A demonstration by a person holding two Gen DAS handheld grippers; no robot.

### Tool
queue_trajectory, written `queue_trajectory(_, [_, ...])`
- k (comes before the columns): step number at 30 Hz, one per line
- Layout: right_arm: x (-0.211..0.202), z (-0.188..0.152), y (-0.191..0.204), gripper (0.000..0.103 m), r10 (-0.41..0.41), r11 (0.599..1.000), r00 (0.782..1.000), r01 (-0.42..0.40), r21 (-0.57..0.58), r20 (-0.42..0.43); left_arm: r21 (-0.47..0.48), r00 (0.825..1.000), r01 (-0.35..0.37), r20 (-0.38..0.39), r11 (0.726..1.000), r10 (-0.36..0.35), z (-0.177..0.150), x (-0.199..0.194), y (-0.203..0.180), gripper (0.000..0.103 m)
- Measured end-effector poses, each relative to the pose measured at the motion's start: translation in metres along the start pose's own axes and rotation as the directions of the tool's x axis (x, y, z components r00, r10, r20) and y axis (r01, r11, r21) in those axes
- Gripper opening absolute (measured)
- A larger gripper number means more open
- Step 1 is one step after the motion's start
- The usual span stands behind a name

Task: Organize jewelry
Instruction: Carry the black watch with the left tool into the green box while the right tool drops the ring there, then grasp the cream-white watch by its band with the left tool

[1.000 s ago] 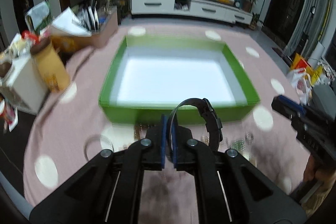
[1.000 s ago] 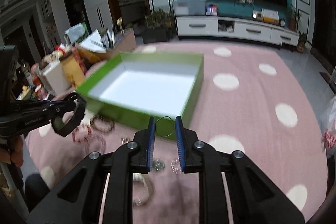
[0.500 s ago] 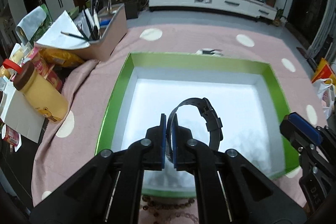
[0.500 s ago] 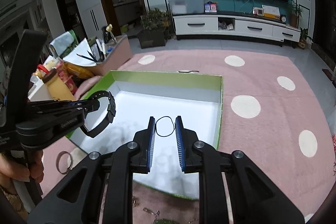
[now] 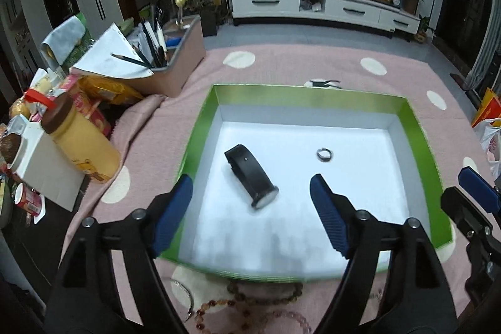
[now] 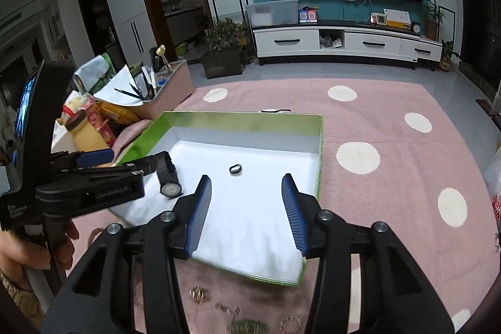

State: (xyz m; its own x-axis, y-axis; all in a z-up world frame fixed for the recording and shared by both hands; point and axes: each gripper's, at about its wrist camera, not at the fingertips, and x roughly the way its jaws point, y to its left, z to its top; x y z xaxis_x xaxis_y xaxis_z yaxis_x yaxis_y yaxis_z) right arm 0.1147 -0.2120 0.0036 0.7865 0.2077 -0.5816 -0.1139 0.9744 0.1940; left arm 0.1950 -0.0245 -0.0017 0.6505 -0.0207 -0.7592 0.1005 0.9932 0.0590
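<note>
A green box [image 5: 200, 121] with a white floor lies on the pink dotted cloth; it also shows in the right wrist view [image 6: 319, 146]. A black wristwatch [image 5: 250, 174] lies on its side inside the box, left of centre; it also shows in the right wrist view [image 6: 167, 174]. A small dark ring [image 5: 324, 154] lies further right in the box; it also shows in the right wrist view [image 6: 235, 169]. My left gripper [image 5: 250, 208] is open and empty above the box's near part. My right gripper [image 6: 245, 208] is open and empty over the box's near right part.
Bead bracelets [image 5: 263, 296] and a thin bangle [image 5: 184, 299] lie on the cloth in front of the box. Small metal pieces [image 6: 244, 321] lie there too. A yellow bottle [image 5: 81, 143], a white carton [image 5: 43, 161] and a pen holder [image 5: 169, 68] stand at the left.
Both grippers have opened. The watch dropped from my left gripper and the ring from my right gripper; both now lie on the box floor.
</note>
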Motion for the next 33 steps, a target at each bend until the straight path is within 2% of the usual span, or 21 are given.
queue_trajectory(1, [-0.007, -0.003, -0.002, 0.053, 0.001, 1.0, 1.0, -0.001, 0.002, 0.006, -0.005, 1.0, 0.003, 0.004, 1.0, -0.003, -0.004, -0.006, 0.002, 0.088])
queue_trajectory(12, [-0.075, -0.052, -0.04, 0.053, -0.036, 0.998, 0.999, 0.035, 0.058, 0.014, -0.034, 0.994, 0.108, -0.003, 0.994, -0.108, -0.075, -0.067, 0.02, 0.089])
queue_trajectory(18, [-0.092, -0.085, -0.049, 0.053, -0.034, 0.994, 0.999, 0.035, 0.103, -0.011, 0.016, 0.983, 0.181, -0.043, 0.983, -0.18, -0.125, -0.083, 0.004, 0.089])
queue_trajectory(20, [-0.093, -0.099, -0.053, 0.053, -0.032, 0.991, 0.999, 0.036, 0.127, -0.031, 0.044, 0.972, 0.224, -0.077, 0.974, -0.22, -0.143, -0.084, -0.01, 0.089])
queue_trajectory(25, [-0.091, -0.12, -0.061, 0.053, -0.032, 0.984, 0.997, 0.044, 0.171, -0.07, 0.115, 0.954, 0.28, -0.142, 0.953, -0.264, -0.166, -0.073, -0.046, 0.089])
queue_trajectory(30, [-0.097, -0.134, -0.067, 0.054, -0.037, 0.98, 0.997, 0.05, 0.191, -0.069, 0.12, 0.938, 0.323, -0.173, 0.939, -0.301, -0.169, -0.059, -0.07, 0.089])
queue_trajectory(33, [-0.098, -0.137, -0.073, 0.054, -0.034, 0.977, 0.997, 0.047, 0.207, -0.065, 0.114, 0.932, 0.337, -0.18, 0.935, -0.314, -0.166, -0.054, -0.08, 0.085])
